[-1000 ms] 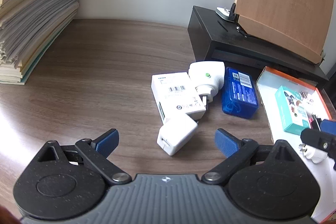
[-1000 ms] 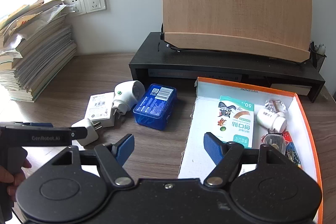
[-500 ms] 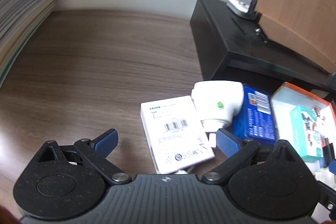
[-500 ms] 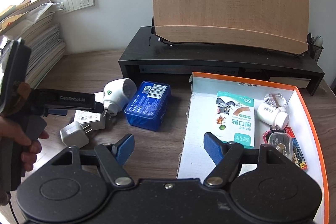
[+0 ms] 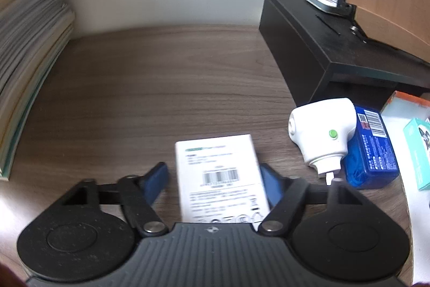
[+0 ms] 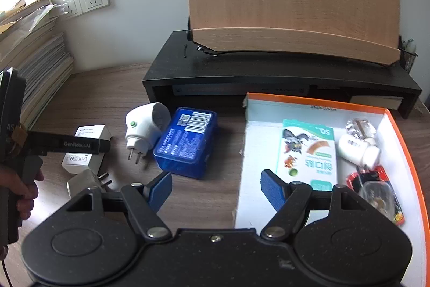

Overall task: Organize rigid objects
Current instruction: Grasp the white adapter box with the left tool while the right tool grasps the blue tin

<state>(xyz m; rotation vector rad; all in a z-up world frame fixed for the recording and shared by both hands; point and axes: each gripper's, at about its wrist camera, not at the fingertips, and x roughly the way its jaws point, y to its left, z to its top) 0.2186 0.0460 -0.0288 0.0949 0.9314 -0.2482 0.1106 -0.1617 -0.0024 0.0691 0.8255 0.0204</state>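
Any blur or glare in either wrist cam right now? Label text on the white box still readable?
Left wrist: soft motion blur overall; white box between the left hand-held gripper fingers shows its barcode, small print smeared, unreadable. Bright washout at lower left table edge. Right wrist: sharper; blue case barcode crisp, fisheye bends the black stand.

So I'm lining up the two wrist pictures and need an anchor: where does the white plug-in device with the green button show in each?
Left wrist: white plug-in device at right of centre, prongs down, beside the white box.
Right wrist: left of centre, prongs toward the camera.
Shared landmark: the blue plastic case, directly to its right in both.
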